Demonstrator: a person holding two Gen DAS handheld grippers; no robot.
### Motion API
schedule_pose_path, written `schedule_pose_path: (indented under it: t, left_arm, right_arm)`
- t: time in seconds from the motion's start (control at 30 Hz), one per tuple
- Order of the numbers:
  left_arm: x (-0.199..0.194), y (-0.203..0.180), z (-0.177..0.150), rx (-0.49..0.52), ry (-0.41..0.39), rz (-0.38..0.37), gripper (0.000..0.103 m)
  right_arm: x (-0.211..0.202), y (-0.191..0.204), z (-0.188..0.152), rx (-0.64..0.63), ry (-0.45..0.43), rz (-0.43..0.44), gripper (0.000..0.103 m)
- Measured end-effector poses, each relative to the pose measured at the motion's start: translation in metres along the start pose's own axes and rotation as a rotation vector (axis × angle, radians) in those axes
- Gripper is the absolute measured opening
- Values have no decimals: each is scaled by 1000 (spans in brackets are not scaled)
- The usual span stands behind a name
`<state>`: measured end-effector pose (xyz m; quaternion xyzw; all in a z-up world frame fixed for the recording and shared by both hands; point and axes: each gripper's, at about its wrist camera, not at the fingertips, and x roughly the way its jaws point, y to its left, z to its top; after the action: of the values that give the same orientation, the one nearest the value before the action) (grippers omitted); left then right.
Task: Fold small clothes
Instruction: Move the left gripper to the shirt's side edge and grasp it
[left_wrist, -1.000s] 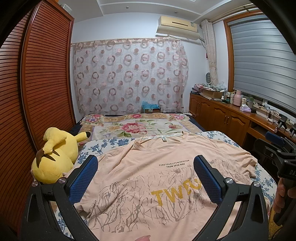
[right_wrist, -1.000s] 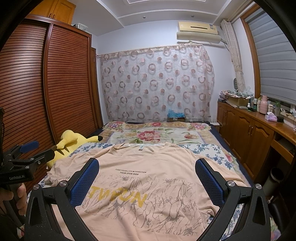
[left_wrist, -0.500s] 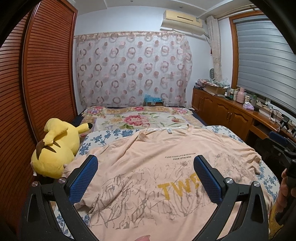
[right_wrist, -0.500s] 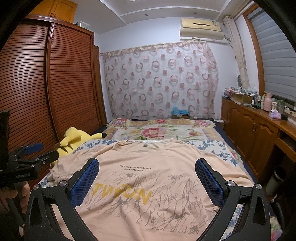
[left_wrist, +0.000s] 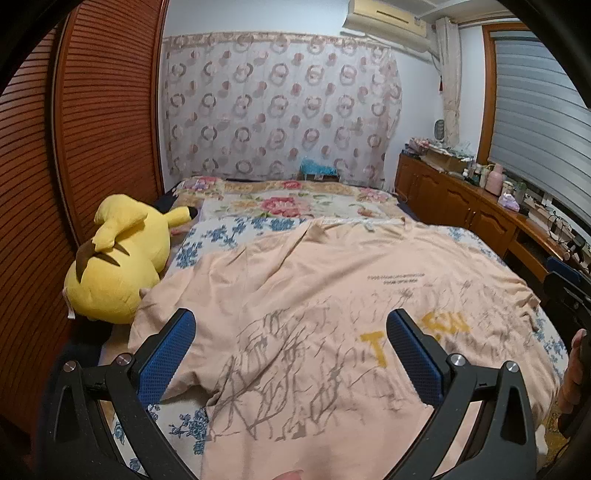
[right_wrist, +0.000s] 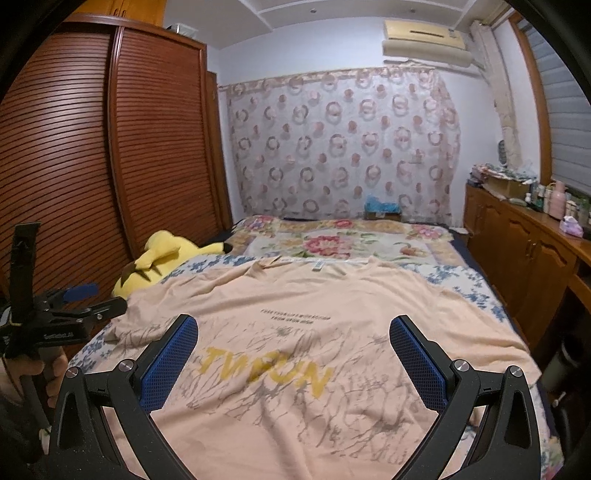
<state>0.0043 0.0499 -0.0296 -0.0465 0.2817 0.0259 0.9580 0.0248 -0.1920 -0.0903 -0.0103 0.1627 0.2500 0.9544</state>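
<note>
A peach T-shirt (left_wrist: 332, 295) (right_wrist: 314, 306) with yellow letters and grey branch print lies spread flat on the bed, collar toward the far end. My left gripper (left_wrist: 291, 354) hovers open above the shirt's lower left part, nothing between its blue pads. Over the shirt's lower middle, my right gripper (right_wrist: 293, 362) also stands open and empty. In the right wrist view the left gripper (right_wrist: 79, 302) shows at the left edge, held by a hand (right_wrist: 51, 373). A hand (left_wrist: 570, 365) holding the right gripper appears at the right edge of the left wrist view.
A yellow plush toy (left_wrist: 118, 258) (right_wrist: 166, 254) lies on the bed's left side beside the shirt's sleeve. A floral blanket (left_wrist: 288, 203) covers the far end. A louvred wooden wardrobe (right_wrist: 92, 166) stands left; a wooden counter (right_wrist: 524, 240) with bottles runs along the right.
Both grippers have tilted downward and moved closer to the shirt, the left one shifting left toward the plush toy side. Both stay open.
</note>
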Motion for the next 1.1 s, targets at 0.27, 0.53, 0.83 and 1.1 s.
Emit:
schedule_pose_path:
  t: [0.27, 0.53, 0.83, 1.1]
  left_arm:
    - [12, 22, -13, 5, 56, 40, 103]
    - [28, 71, -20, -18, 130, 64, 103]
    - [43, 120, -20, -50, 166, 33, 93]
    - [68, 154, -15, -122, 235, 1, 70]
  right_arm:
    - [22, 5, -1, -44, 85, 65, 103]
    - [43, 15, 2, -118, 182, 132, 103]
    - [55, 21, 5, -210, 271, 201, 103]
    - [55, 18, 17, -212, 280, 253, 103]
